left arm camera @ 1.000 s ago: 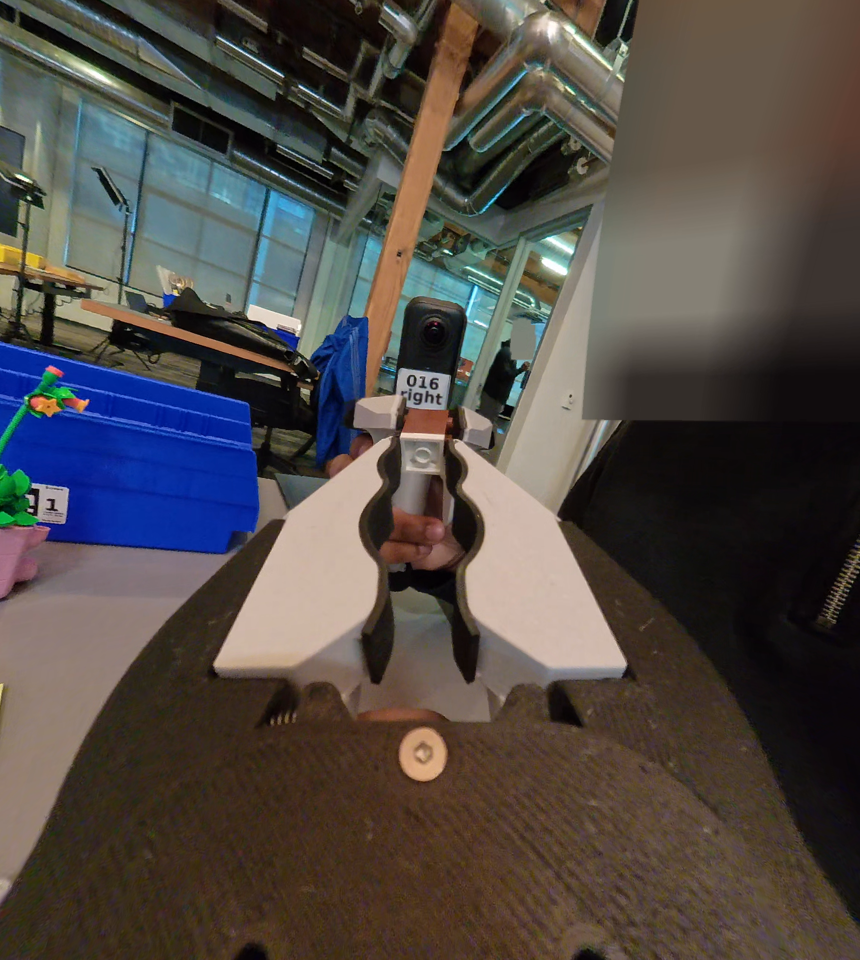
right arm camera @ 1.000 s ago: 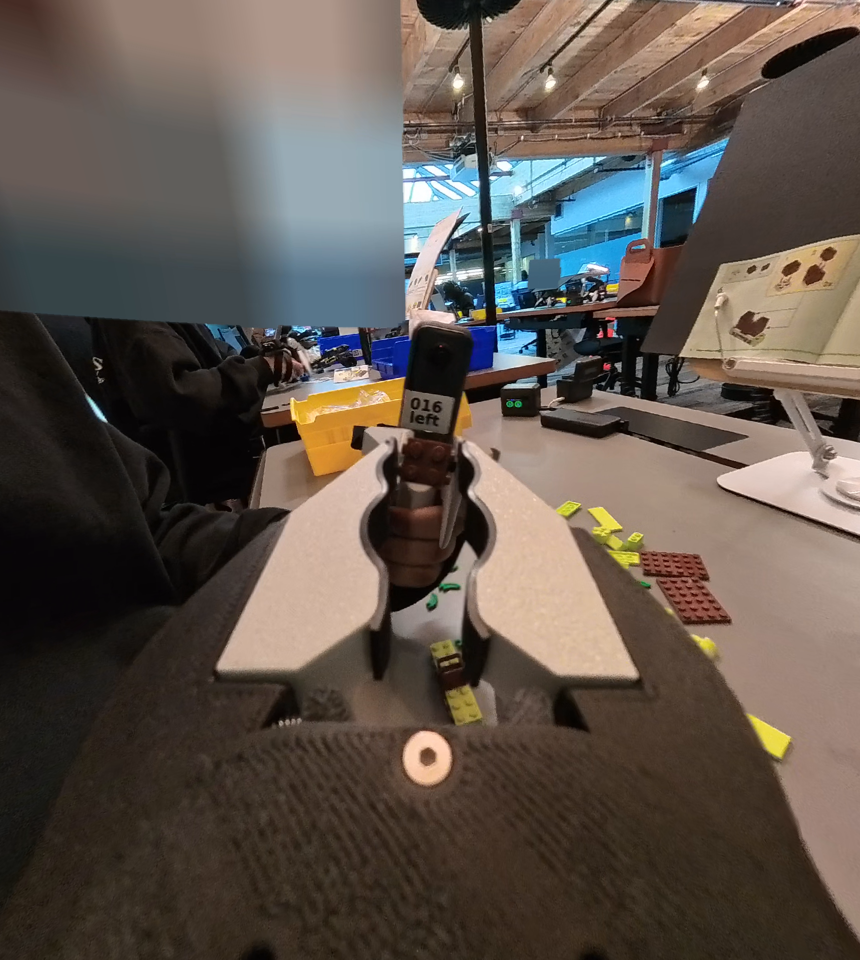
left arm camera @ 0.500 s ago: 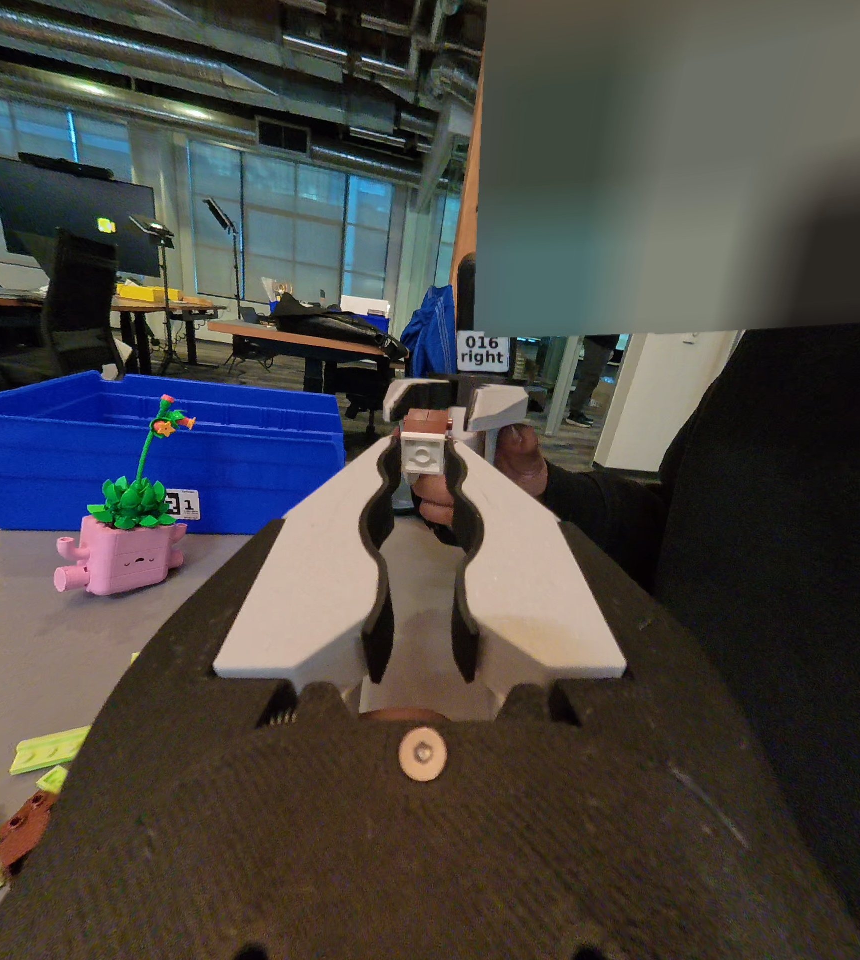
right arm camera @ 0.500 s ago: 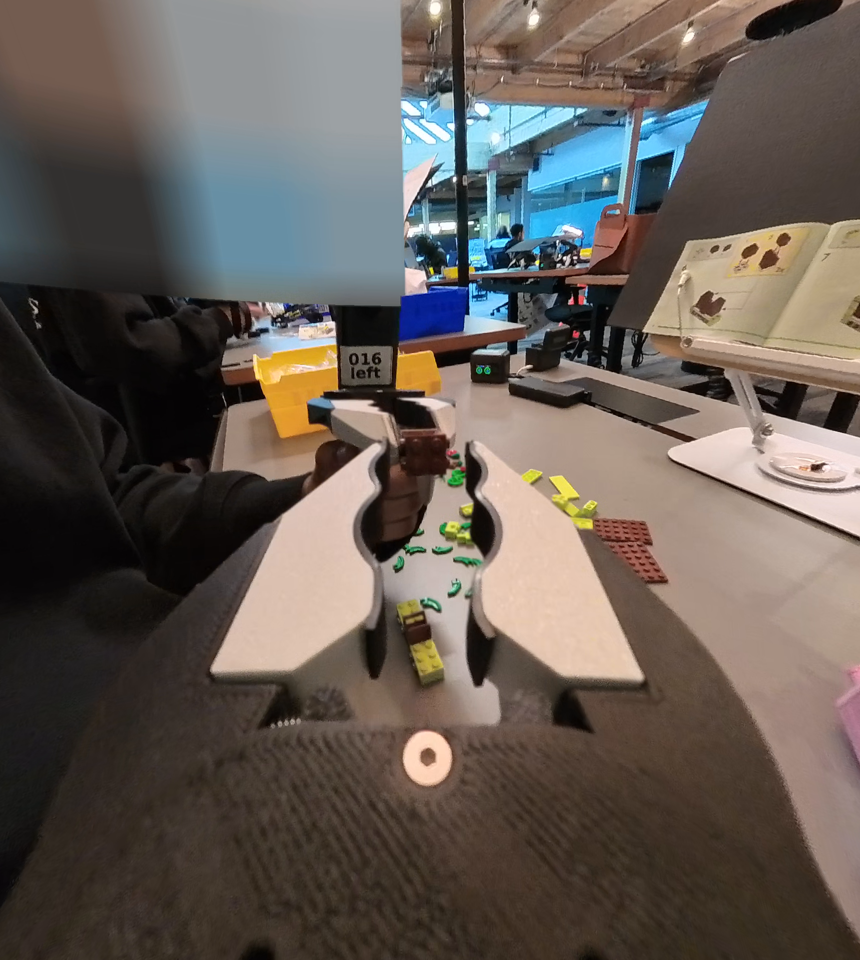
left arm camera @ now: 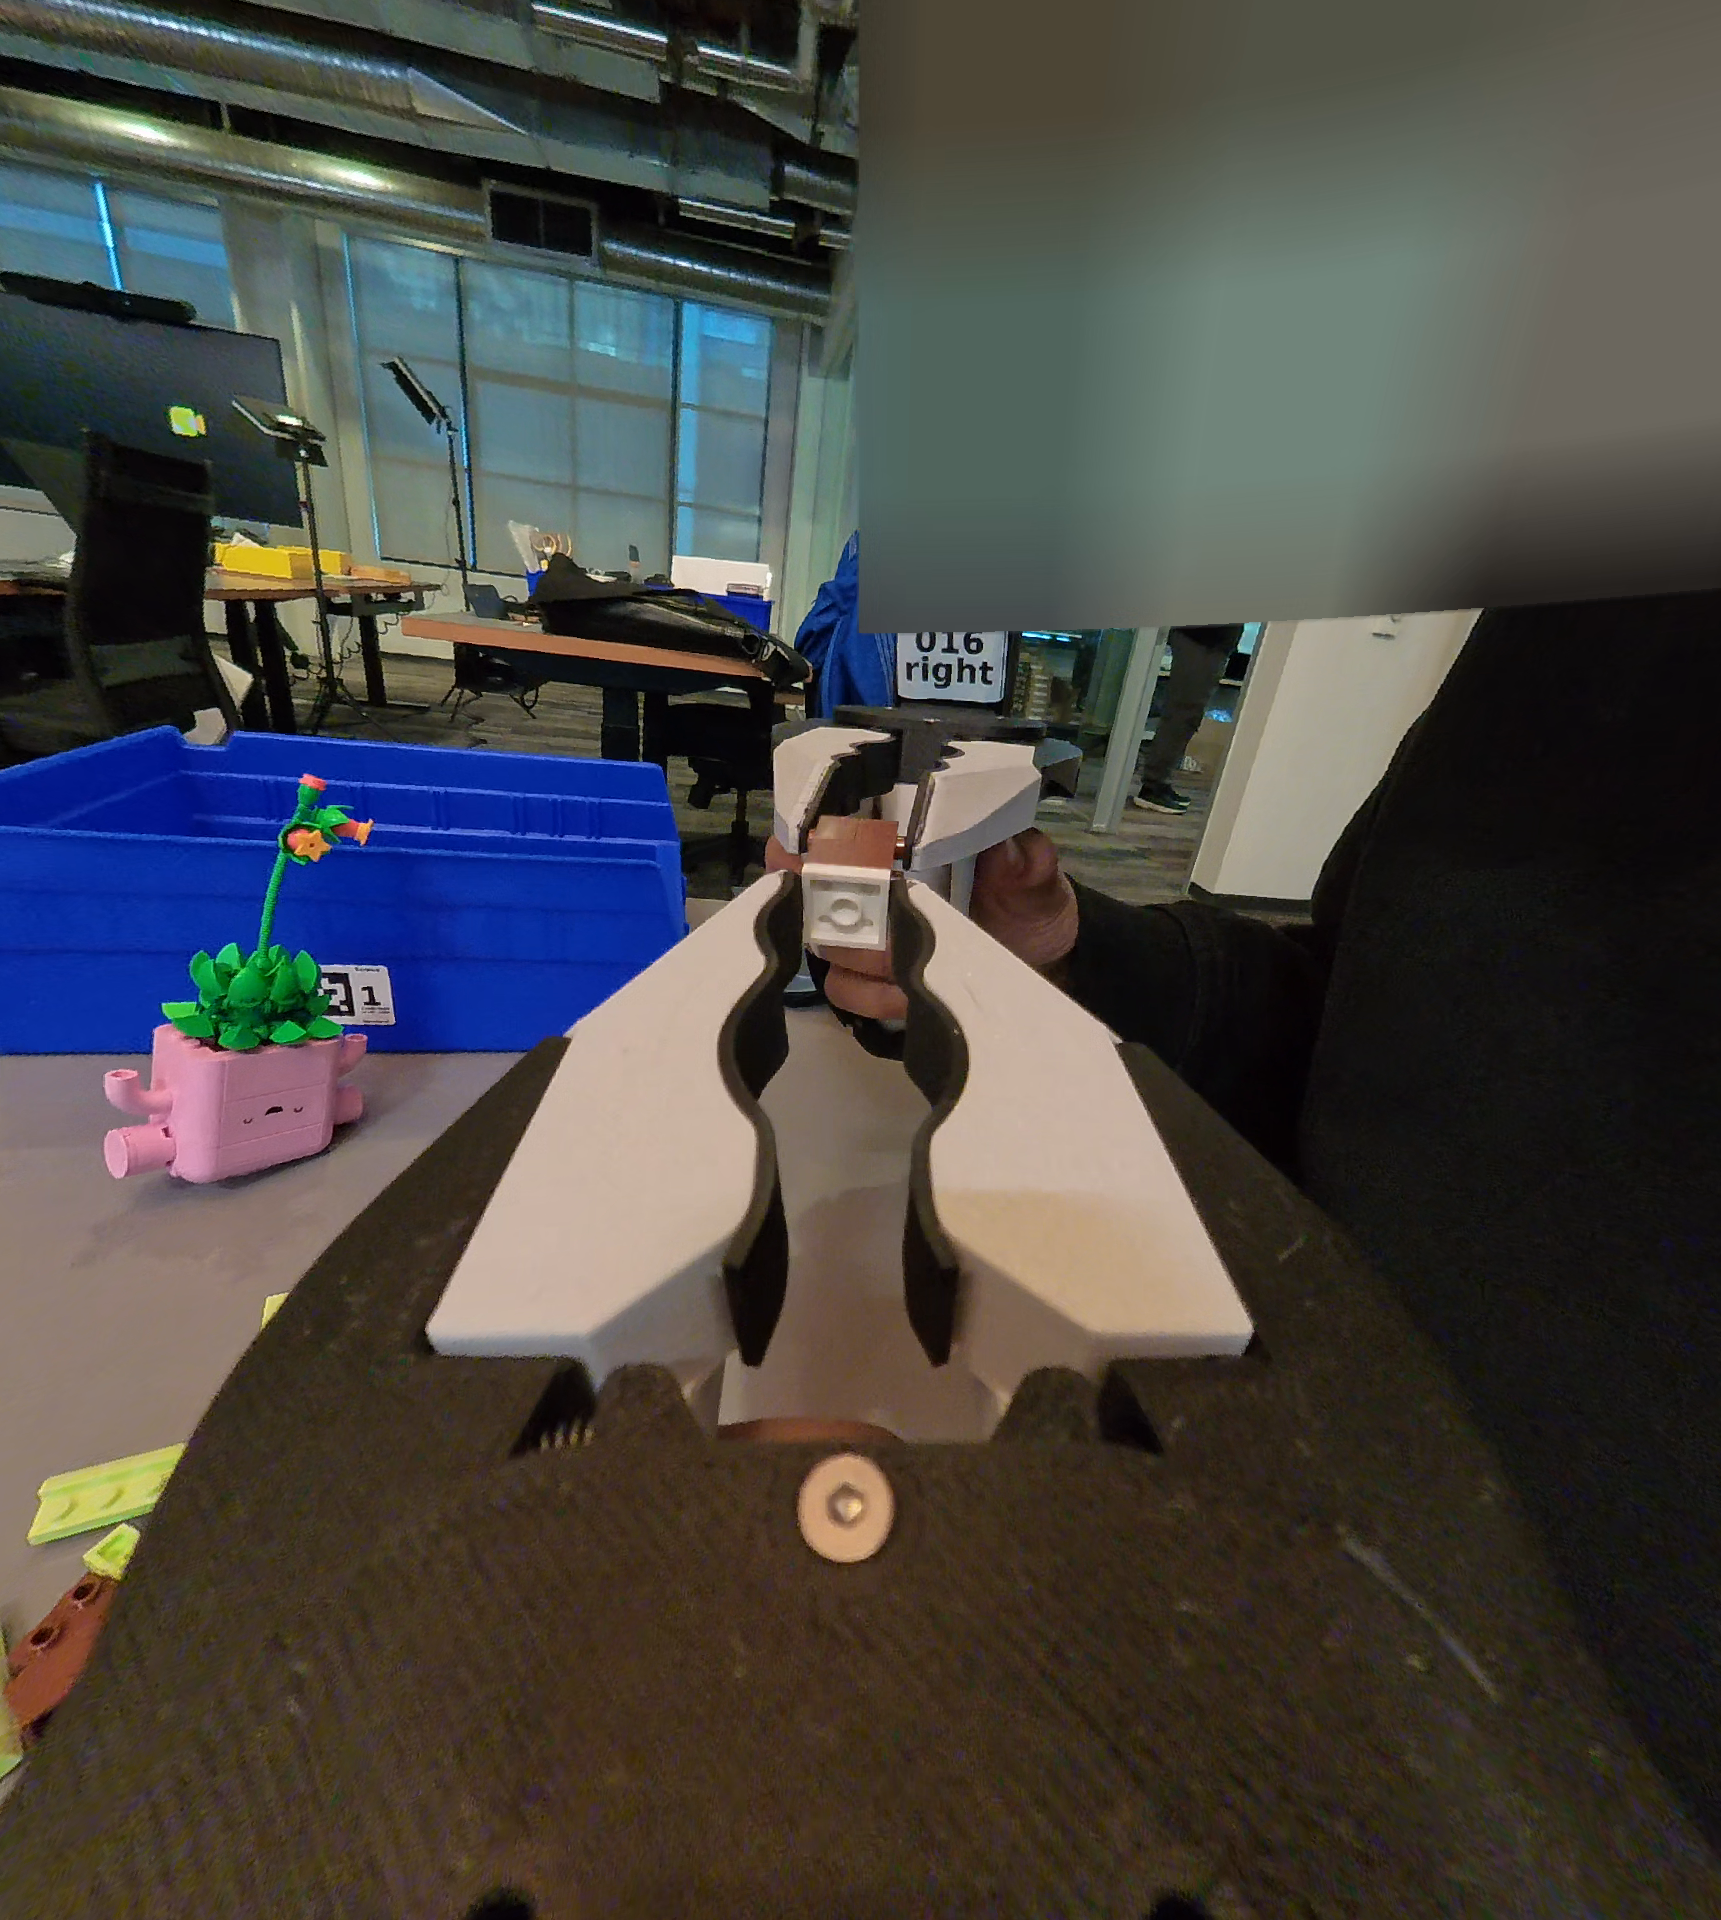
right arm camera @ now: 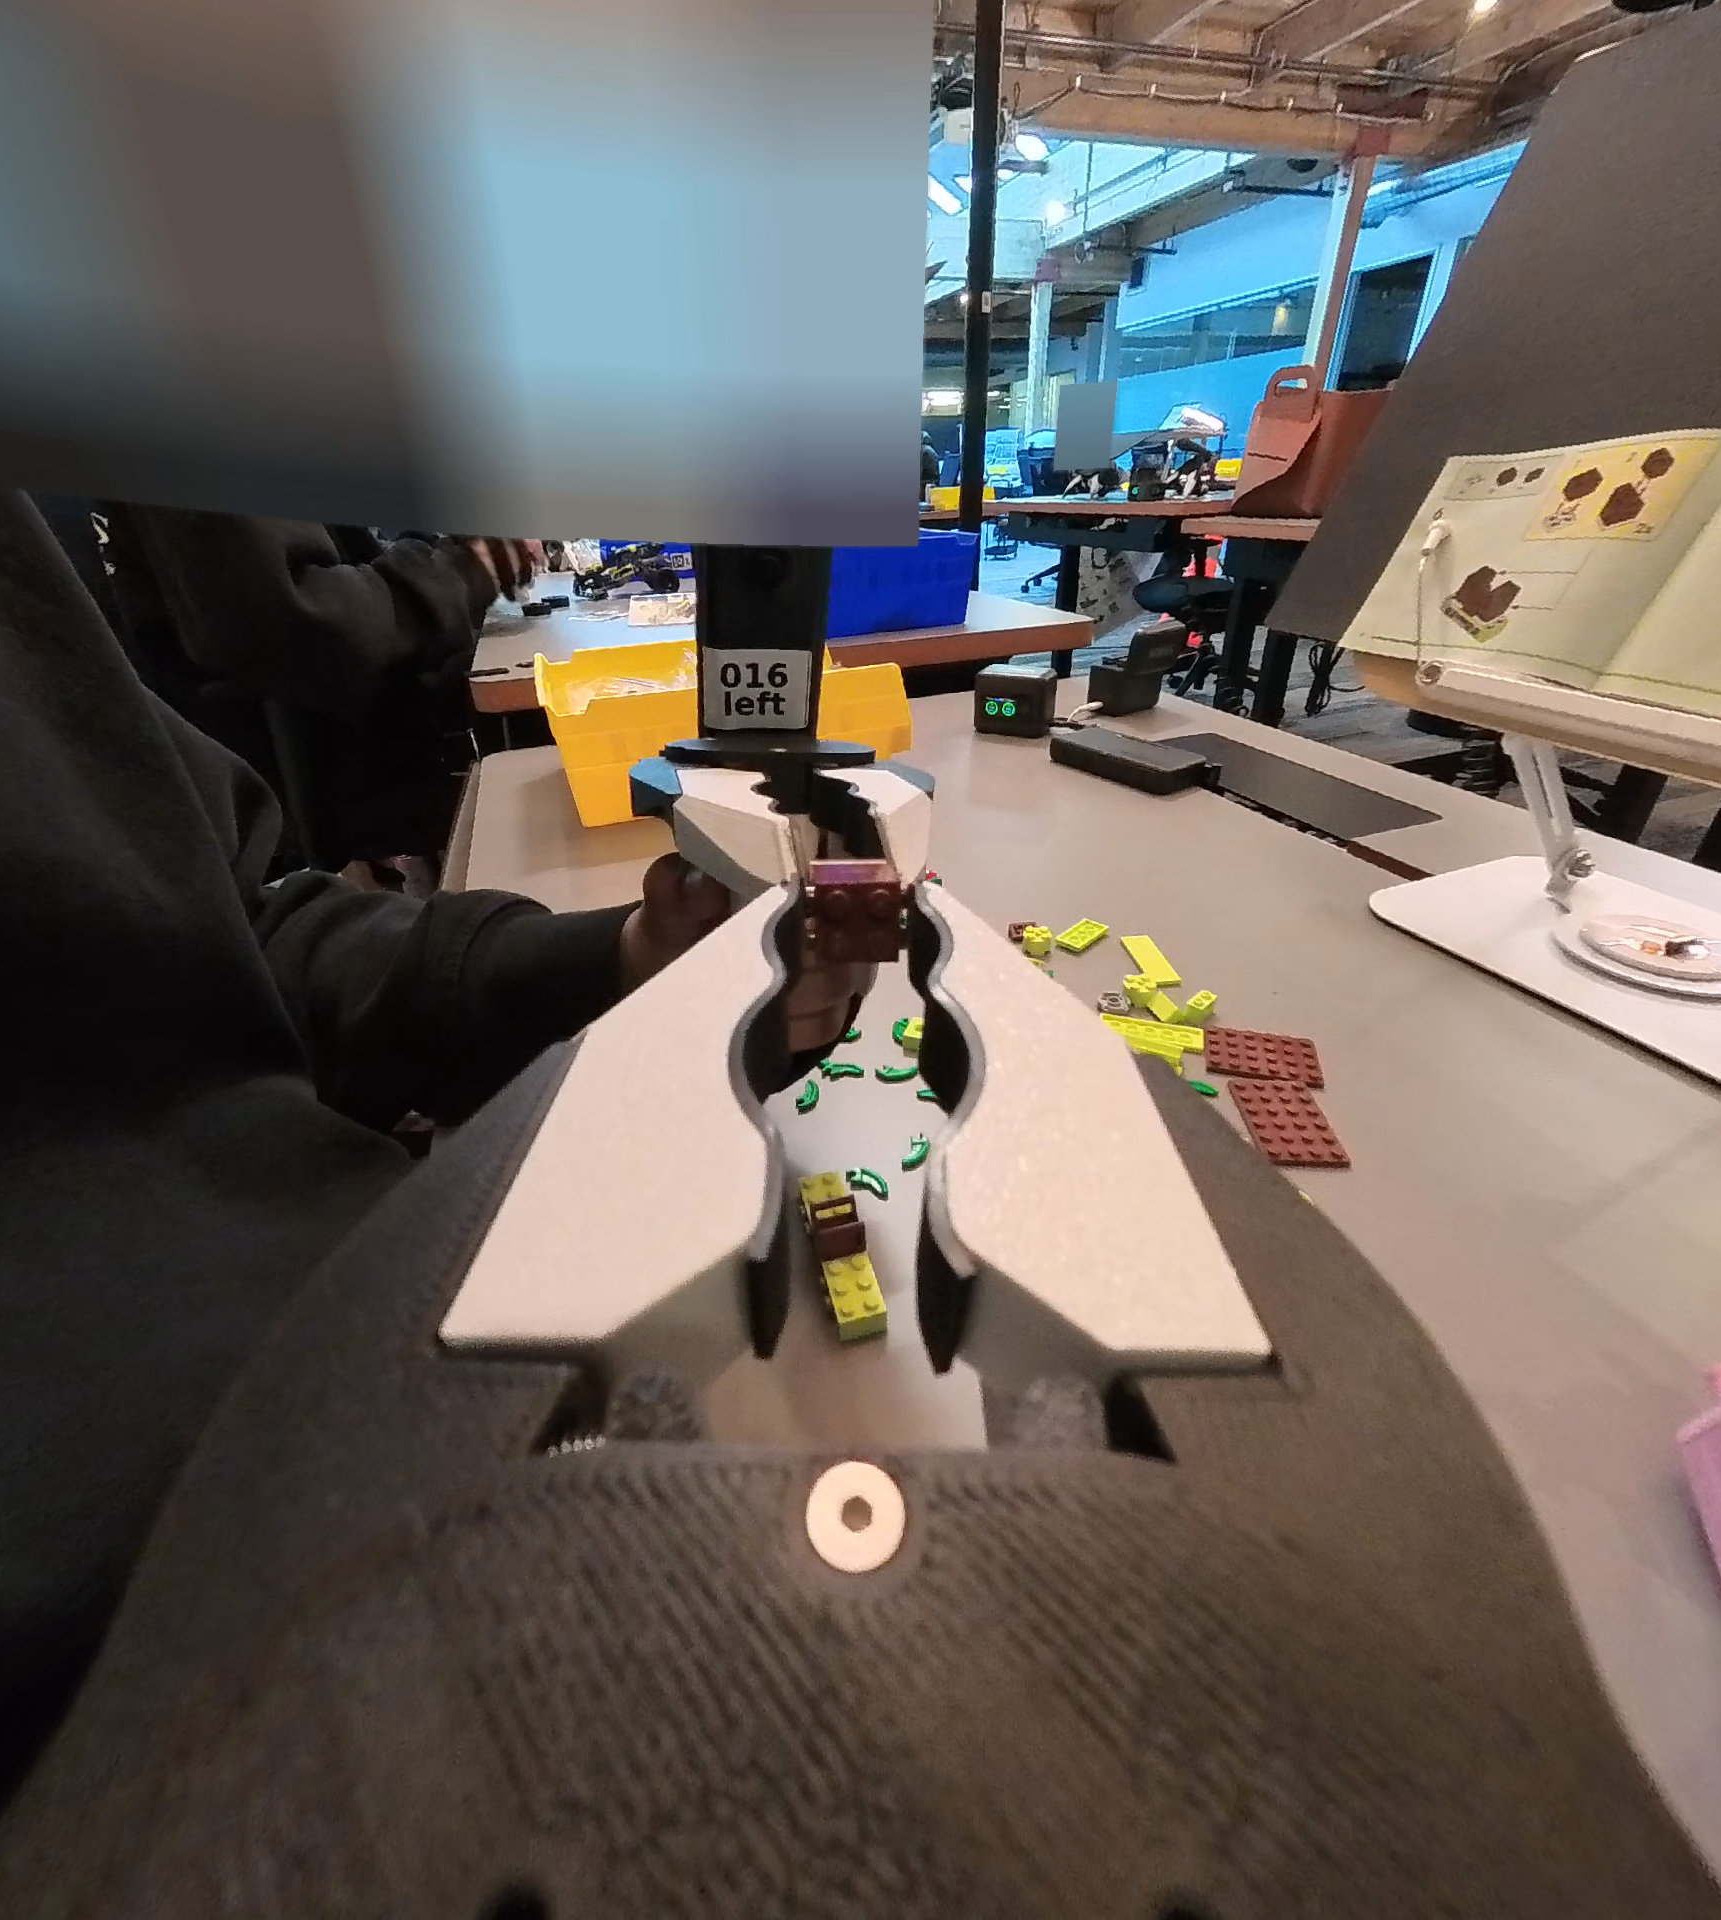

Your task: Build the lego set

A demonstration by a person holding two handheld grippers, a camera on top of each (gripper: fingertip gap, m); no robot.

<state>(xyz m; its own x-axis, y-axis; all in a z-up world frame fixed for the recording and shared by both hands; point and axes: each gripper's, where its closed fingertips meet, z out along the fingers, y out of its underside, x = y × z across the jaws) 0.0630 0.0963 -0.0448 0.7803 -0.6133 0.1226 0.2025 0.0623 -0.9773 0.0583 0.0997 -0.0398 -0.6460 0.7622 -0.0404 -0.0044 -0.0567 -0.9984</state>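
1. The left gripper is held up in the air above the grey table, its two fingers pinched on a small white brick right at the fingertips
2. The right gripper faces it tip to tip, its fingers clamped on a small brown brick whose studs look back toward the right wrist camera
3. In the left wrist view a strip of brown shows just above and behind the white brick, so the two bricks sit against each other between the meeting fingertips; whether they are fully pressed together cannot be told
4. Each gripper shows in the other's view with a hand wrapped round its handle below the joined pieces
5. On the table under the right gripper, seen through the gap between its fingers, lies a lime and brown sub-assembly, with small green curved pieces scattered near it
6. Farther right lie loose lime plates and two brown studded plates side by side
7. An open instruction booklet rests on a white stand at the right side of the table
8. A finished pink pot with a green plant stands in front of a blue bin, well apart from both grippers
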